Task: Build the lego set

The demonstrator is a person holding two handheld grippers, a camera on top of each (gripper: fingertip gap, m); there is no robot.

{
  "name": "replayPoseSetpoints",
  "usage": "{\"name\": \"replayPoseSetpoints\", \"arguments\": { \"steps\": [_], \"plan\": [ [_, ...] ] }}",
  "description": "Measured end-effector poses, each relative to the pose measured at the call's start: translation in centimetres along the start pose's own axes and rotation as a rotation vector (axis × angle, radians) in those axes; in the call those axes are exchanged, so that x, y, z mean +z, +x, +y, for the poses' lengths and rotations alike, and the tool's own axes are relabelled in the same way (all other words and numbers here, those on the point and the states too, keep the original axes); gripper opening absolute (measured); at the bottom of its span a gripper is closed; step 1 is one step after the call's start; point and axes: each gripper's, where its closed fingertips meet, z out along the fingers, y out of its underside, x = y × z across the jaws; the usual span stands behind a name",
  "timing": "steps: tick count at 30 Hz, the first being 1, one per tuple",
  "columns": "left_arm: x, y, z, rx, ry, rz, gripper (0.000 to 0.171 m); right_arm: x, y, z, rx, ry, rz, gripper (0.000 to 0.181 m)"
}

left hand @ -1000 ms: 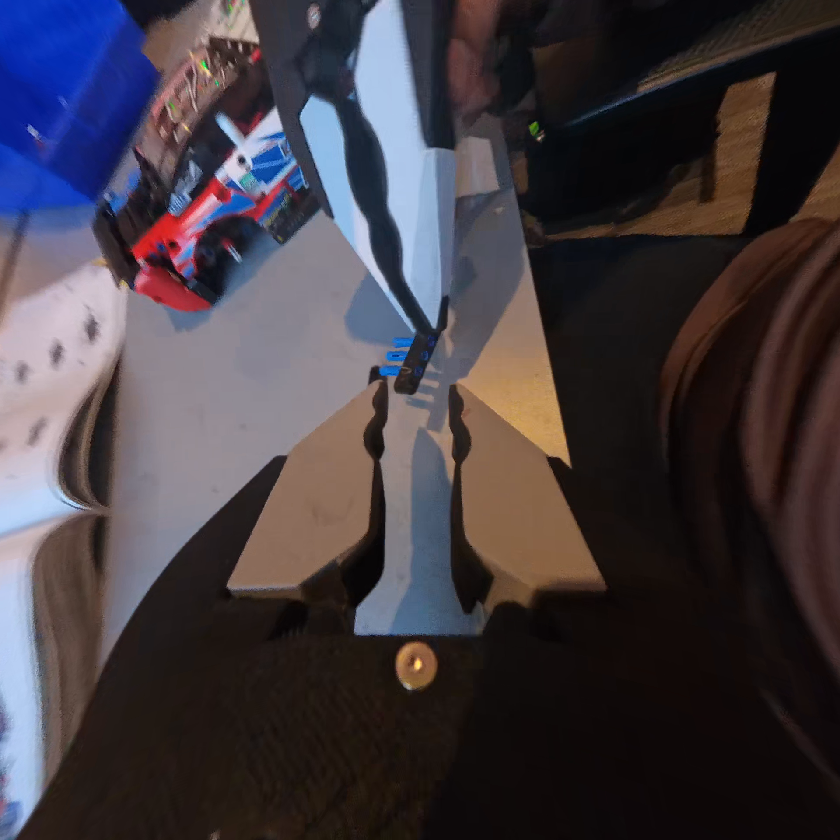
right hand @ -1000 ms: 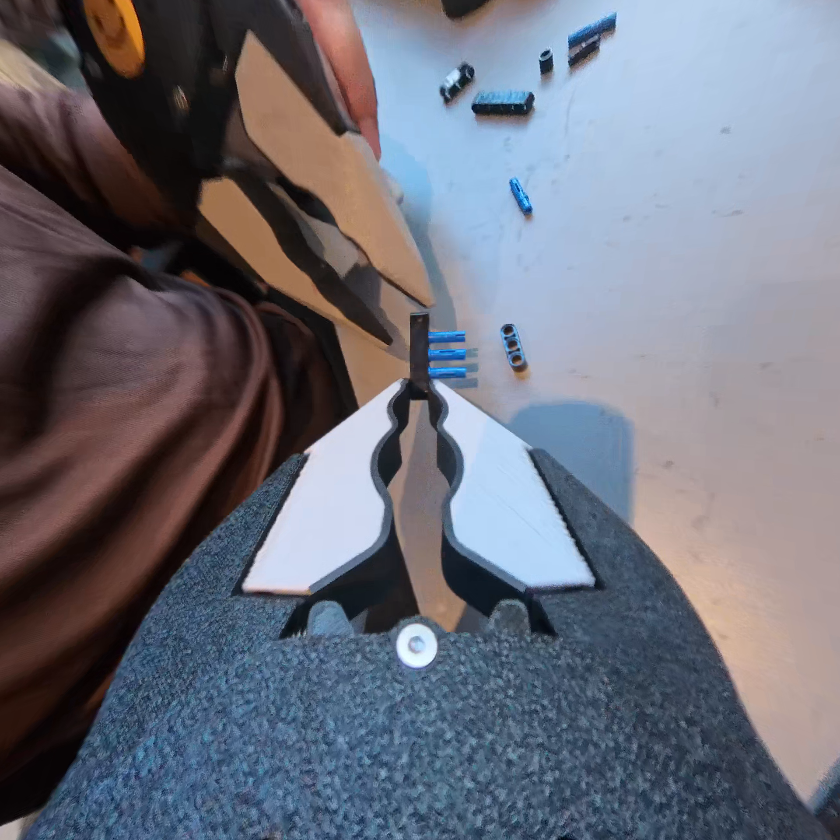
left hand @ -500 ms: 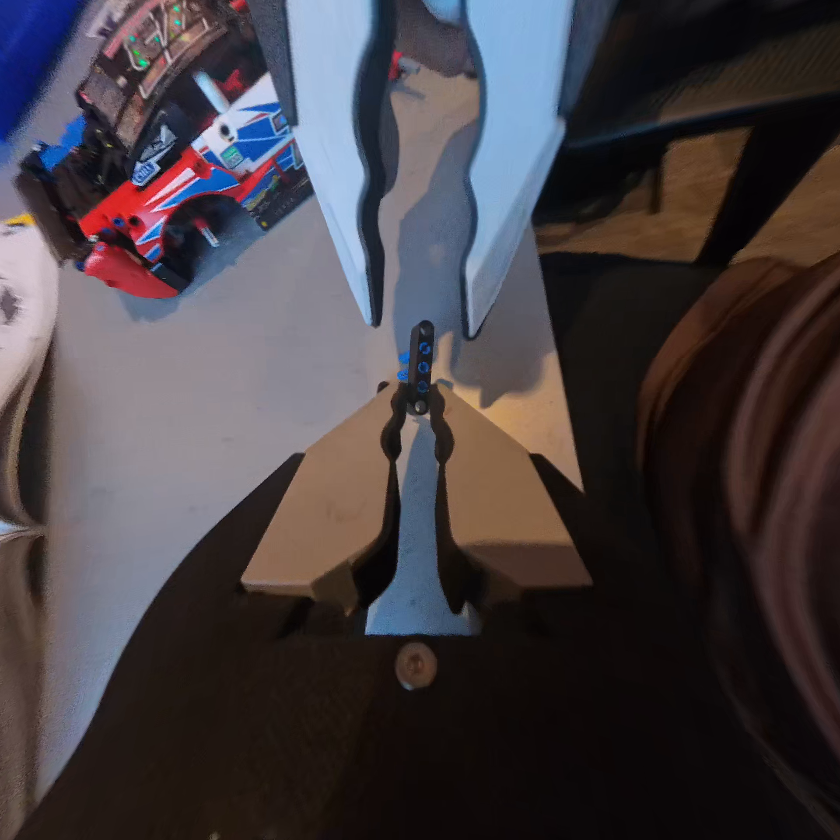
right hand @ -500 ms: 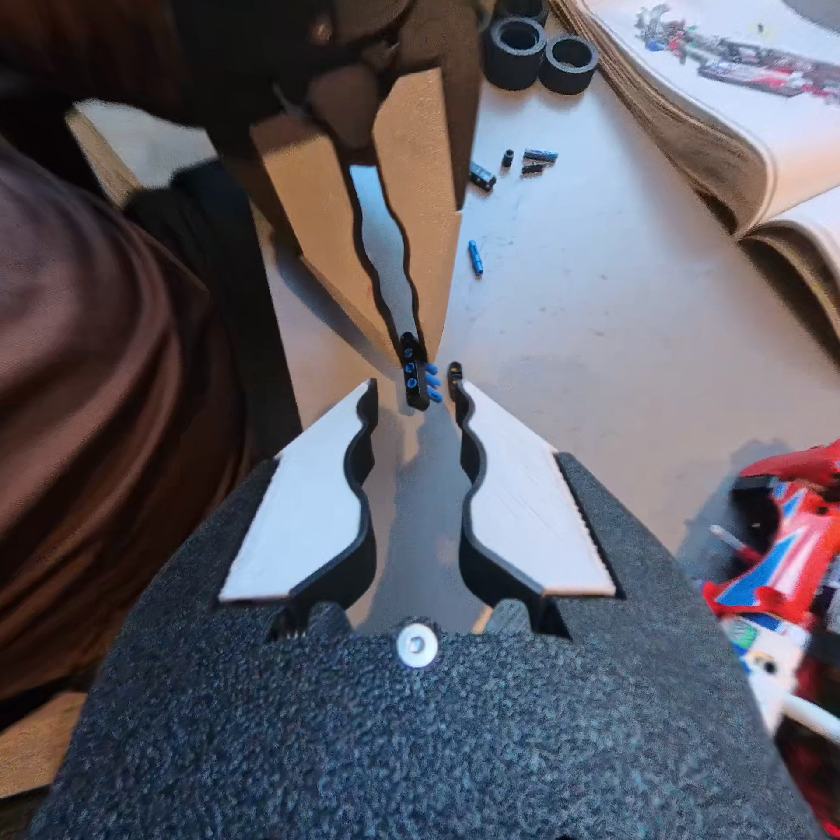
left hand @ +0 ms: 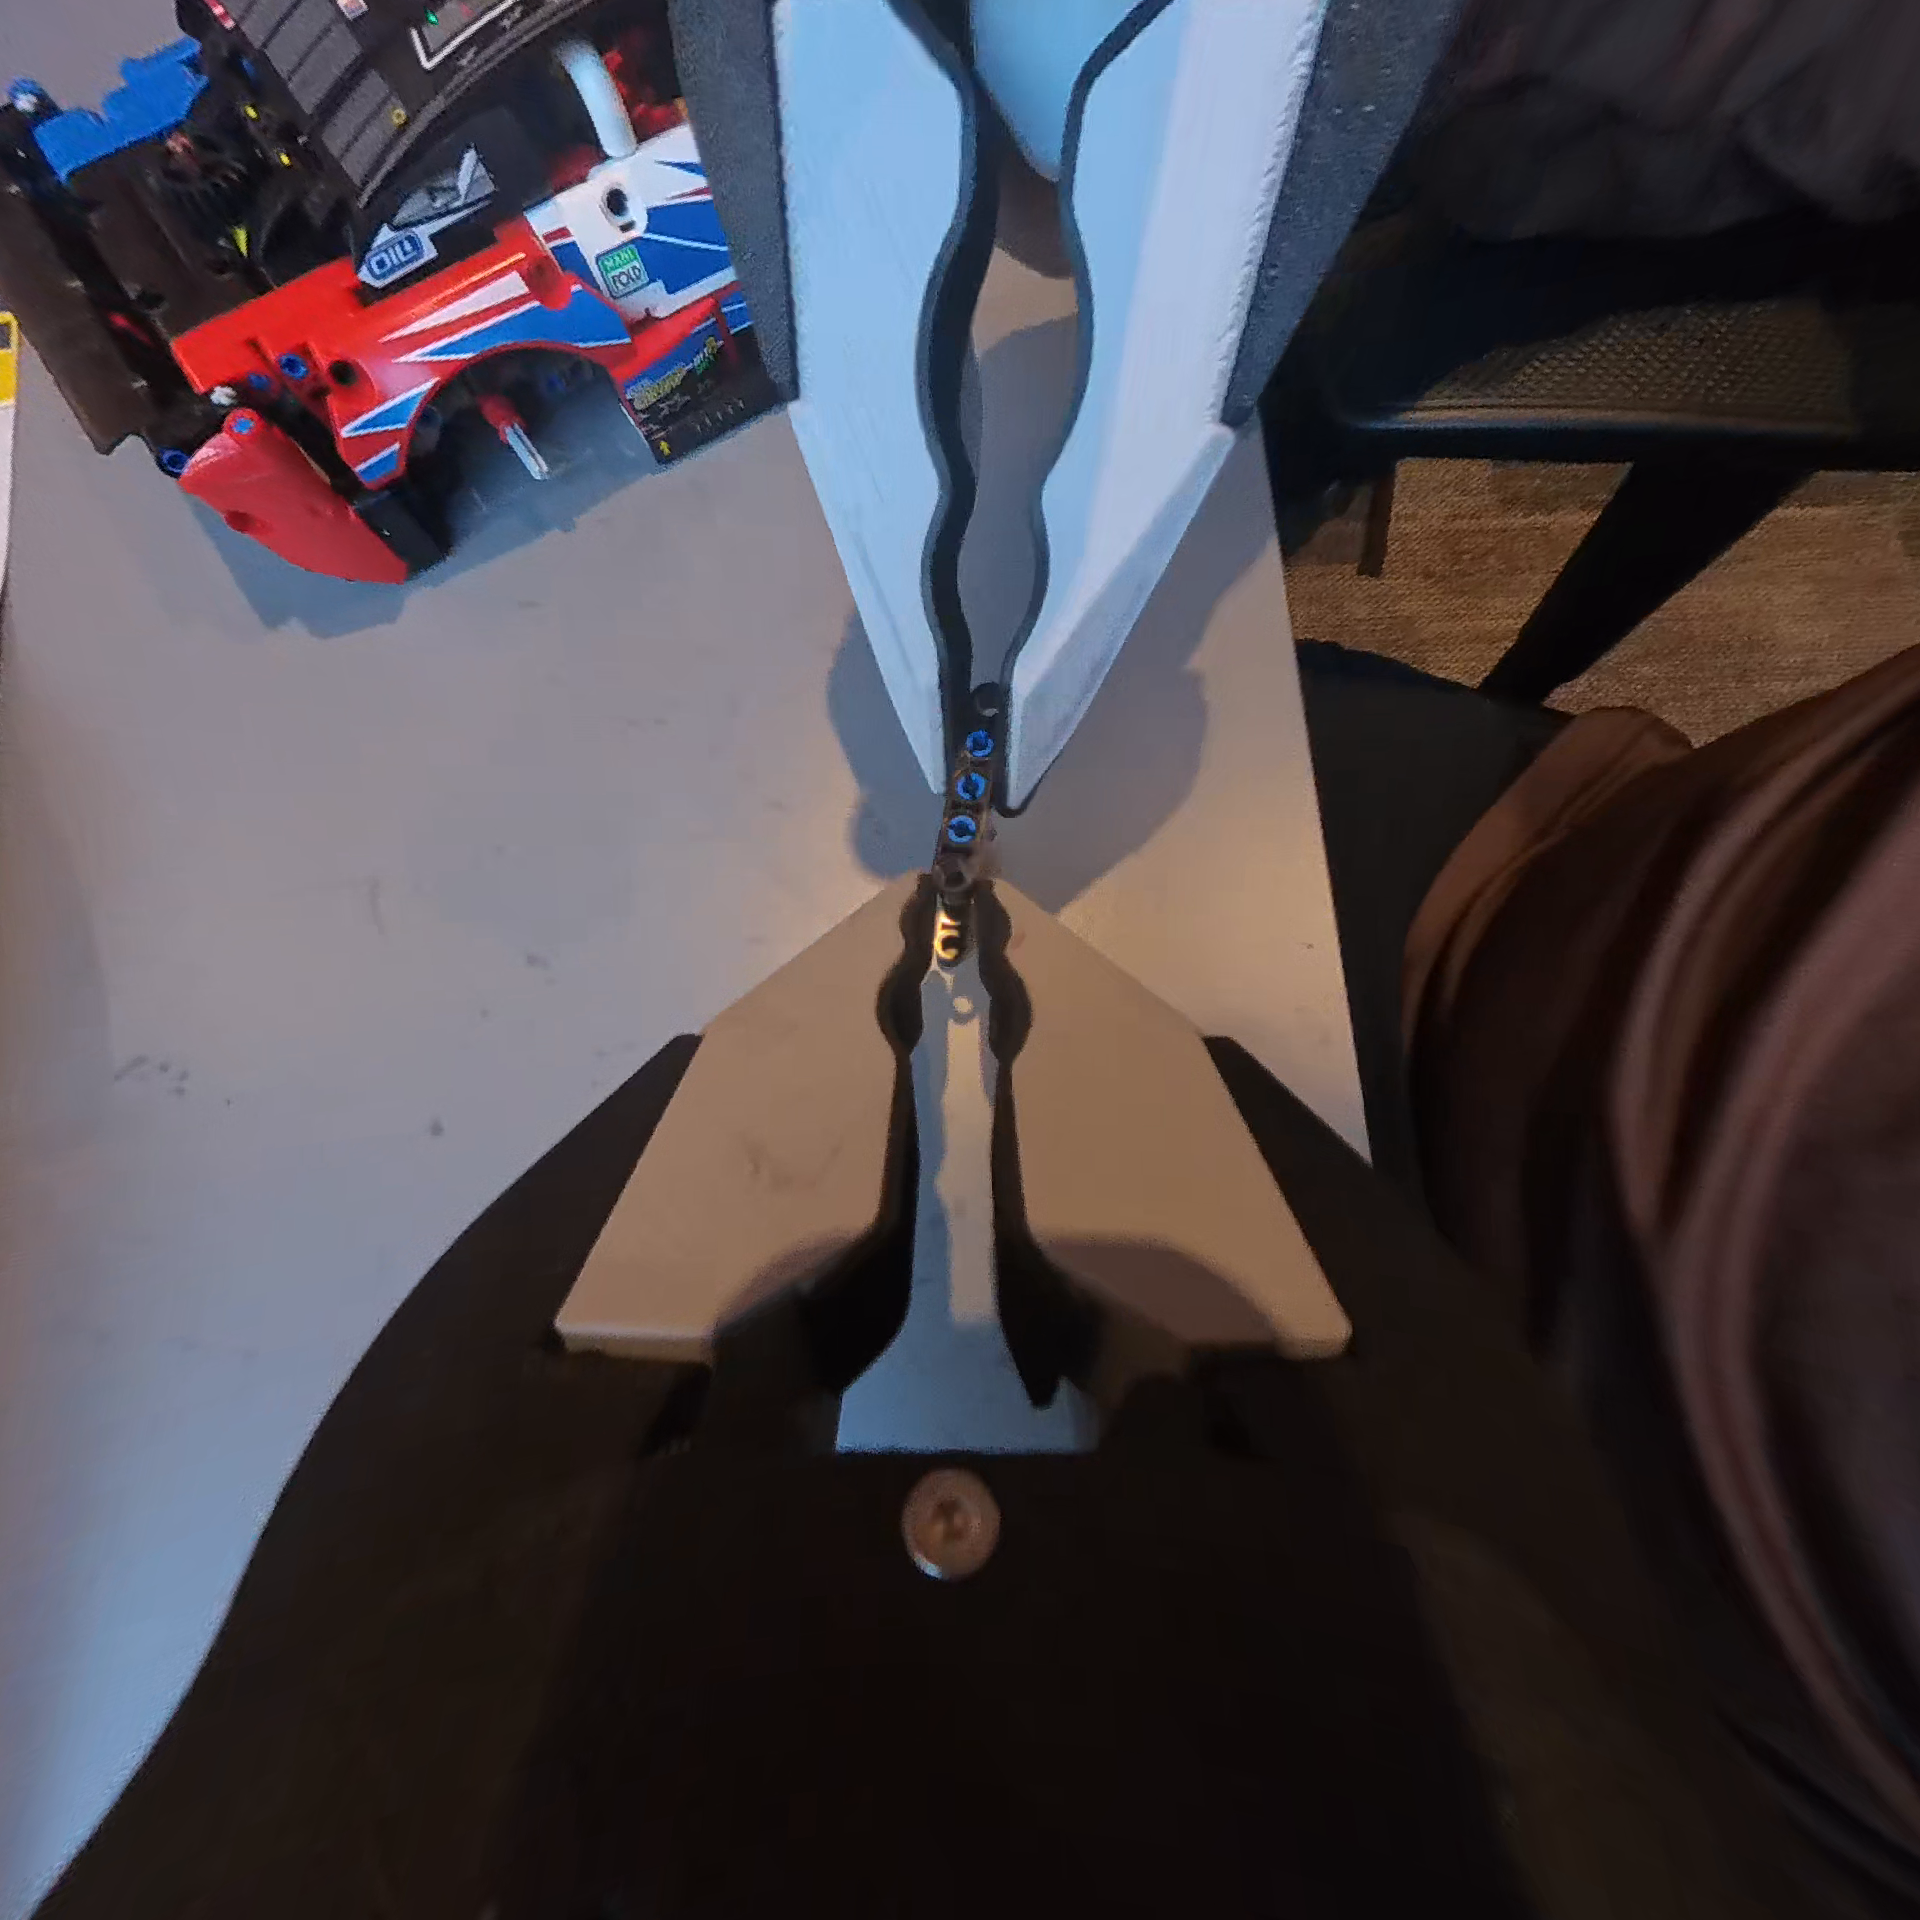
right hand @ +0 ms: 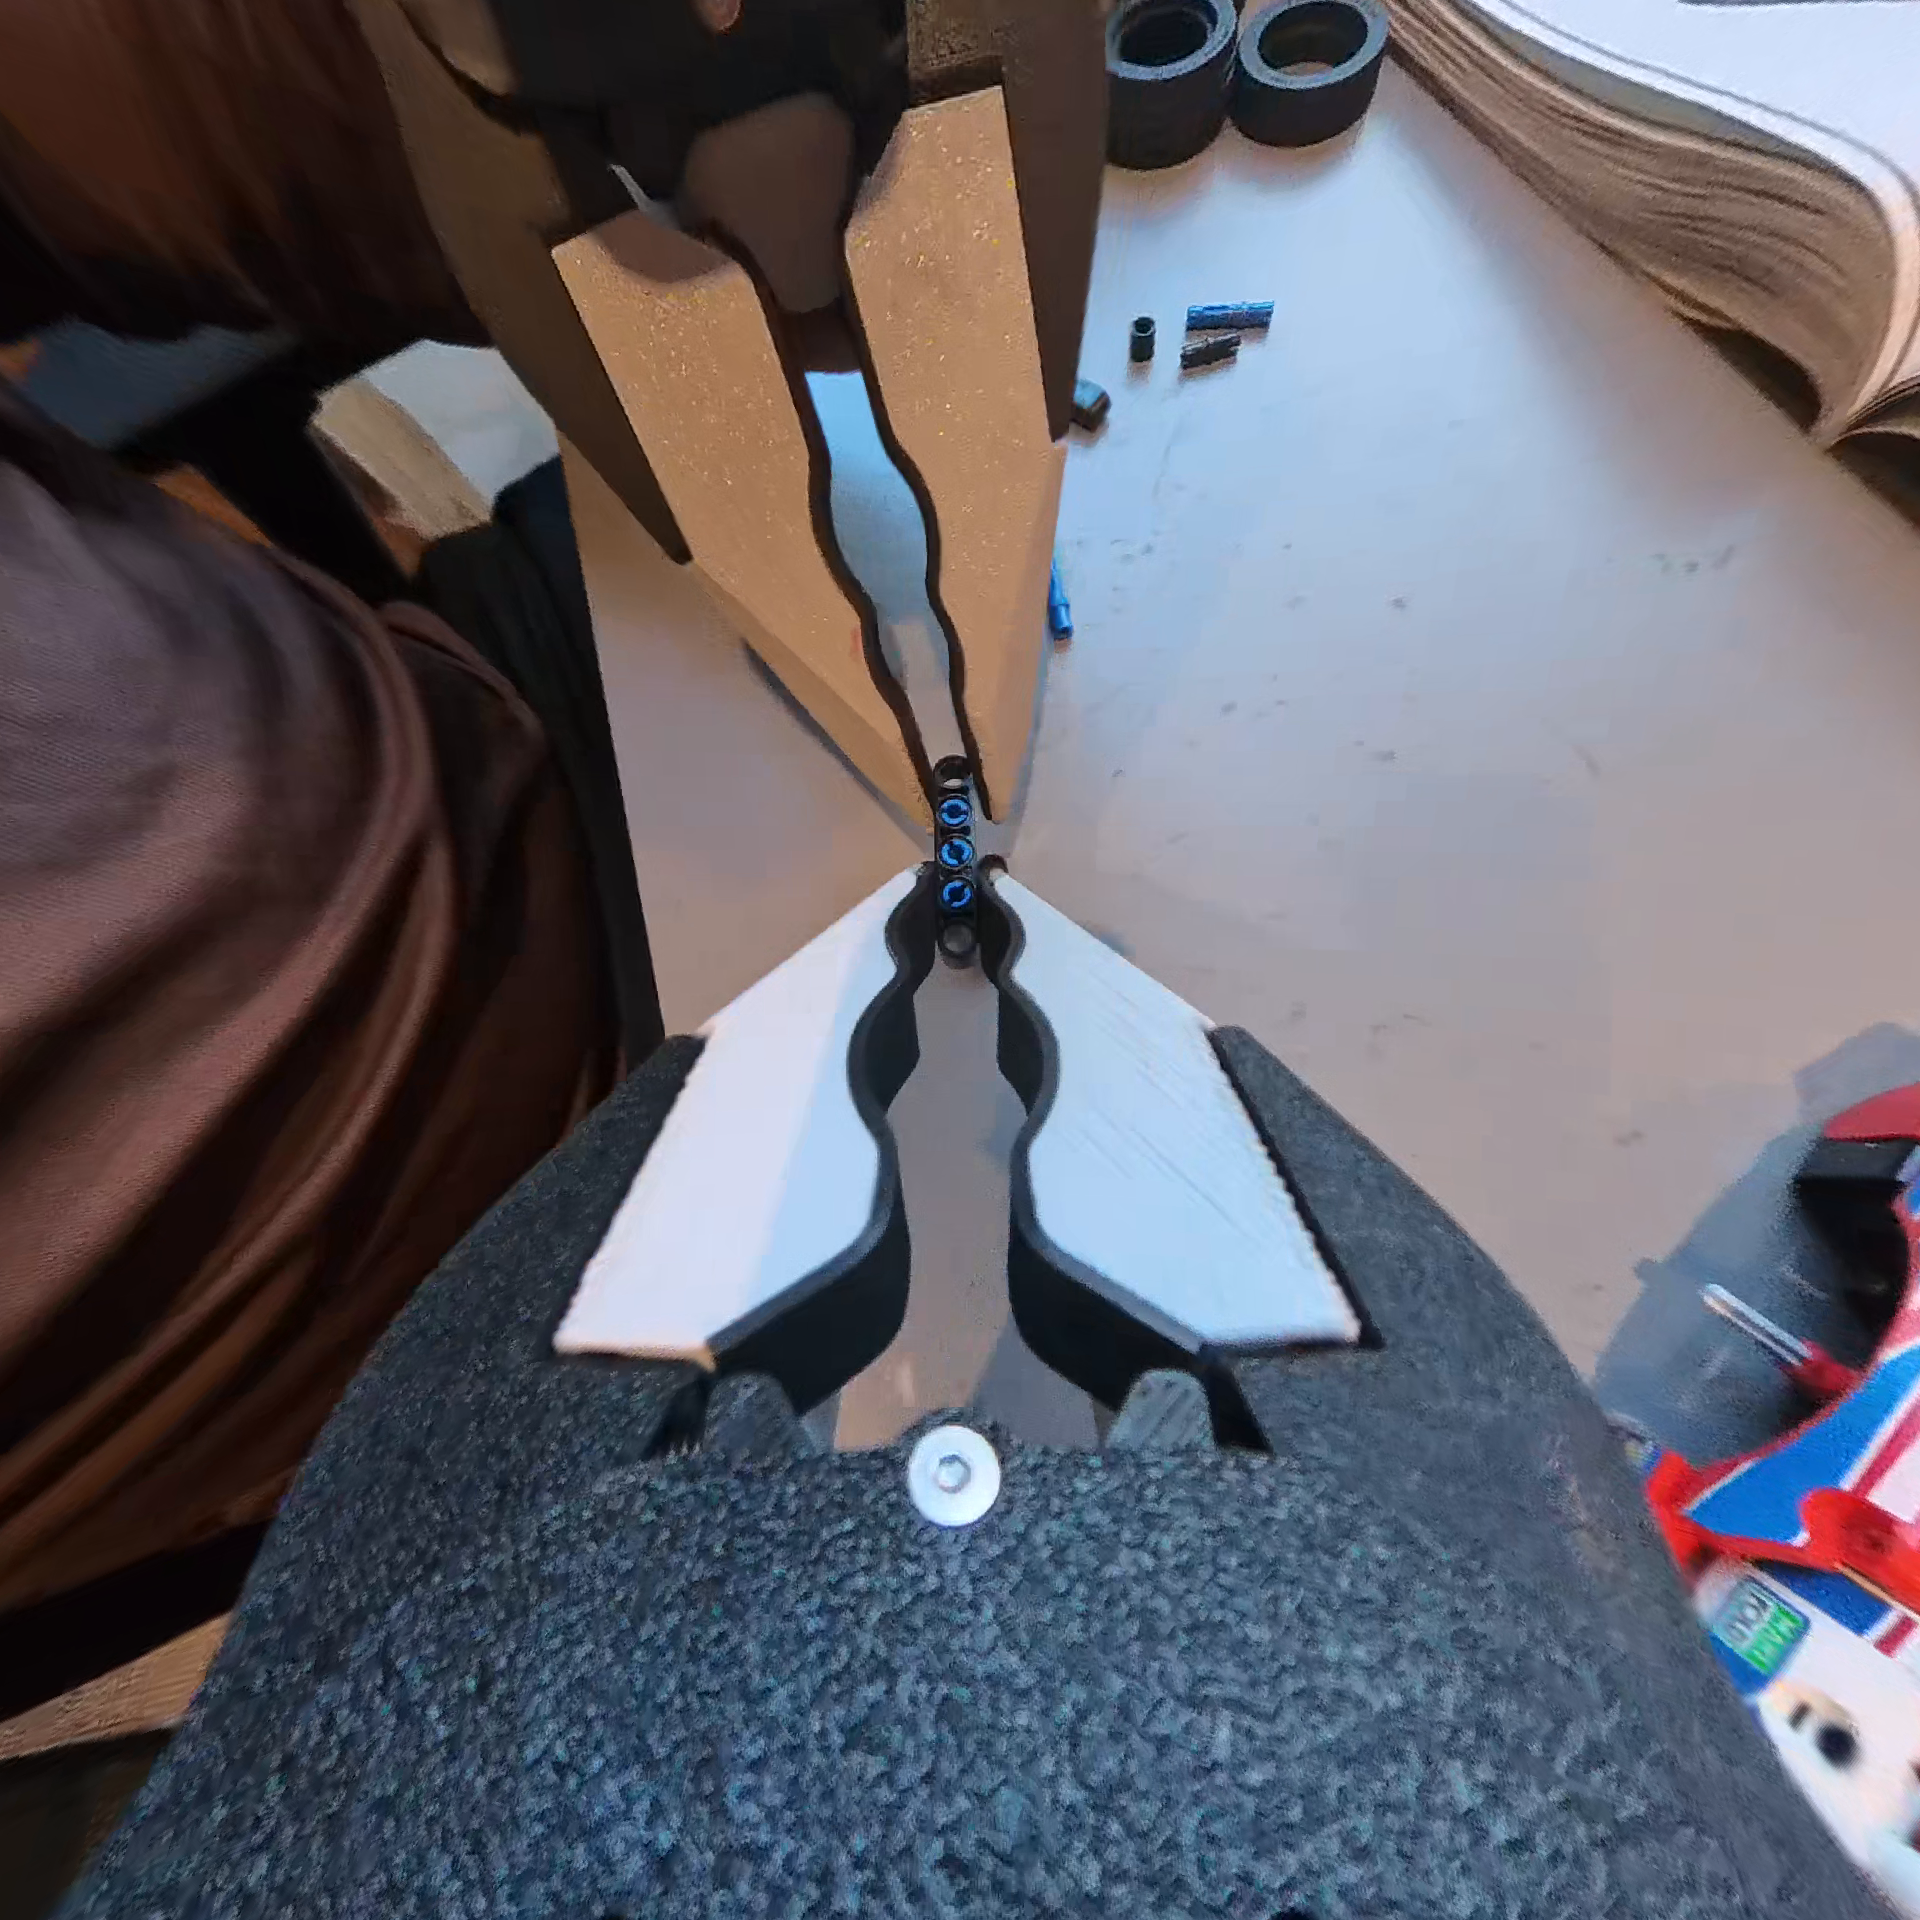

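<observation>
A short black lego beam [left hand: 966,805] with three blue pins in it is held above the grey table [left hand: 468,935], between the two grippers. My left gripper [left hand: 958,902] is shut on the beam's near end. My right gripper [right hand: 956,878] is shut on the other end of the beam [right hand: 956,854]. The two grippers point tip to tip. The right gripper [left hand: 977,774] comes down from the top of the left wrist view. The left gripper [right hand: 956,810] comes down from the top of the right wrist view.
A red, white and blue lego car [left hand: 468,343] stands on the table; it also shows in the right wrist view [right hand: 1818,1455]. Two black tyres [right hand: 1236,62], an open instruction booklet [right hand: 1662,208], small loose parts [right hand: 1205,332] and a blue pin [right hand: 1058,613] lie beyond. The table edge [left hand: 1325,883] is close. Both grippers' tips are close together, under 4 cm apart.
One second ago only the right gripper held the beam. Half a second ago the left gripper had closed on it and the right was open. Now the right has closed on the beam too.
</observation>
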Motion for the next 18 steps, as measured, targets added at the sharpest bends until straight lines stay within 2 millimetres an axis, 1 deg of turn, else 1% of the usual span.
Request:
{"name": "replayPoseSetpoints", "arguments": {
  "steps": [5, 12, 18],
  "plan": [
    [0.5, -0.1, 0.5, -0.002, -0.018, 0.001, 0.009, 0.4, 0.3, 0.4, 0.042, -0.015, -0.040, 0.007],
    [1.1, -0.2, 0.7, -0.051, 0.007, 0.034, 0.009, 1.0, 0.6, 1.0, 0.031, -0.028, -0.040, 0.007],
    [1.5, -0.3, 1.5, -0.041, -0.009, 0.037, 0.006, 1.7, 0.7, 1.5, -0.002, -0.045, -0.020, 0.007]
  ]
}}
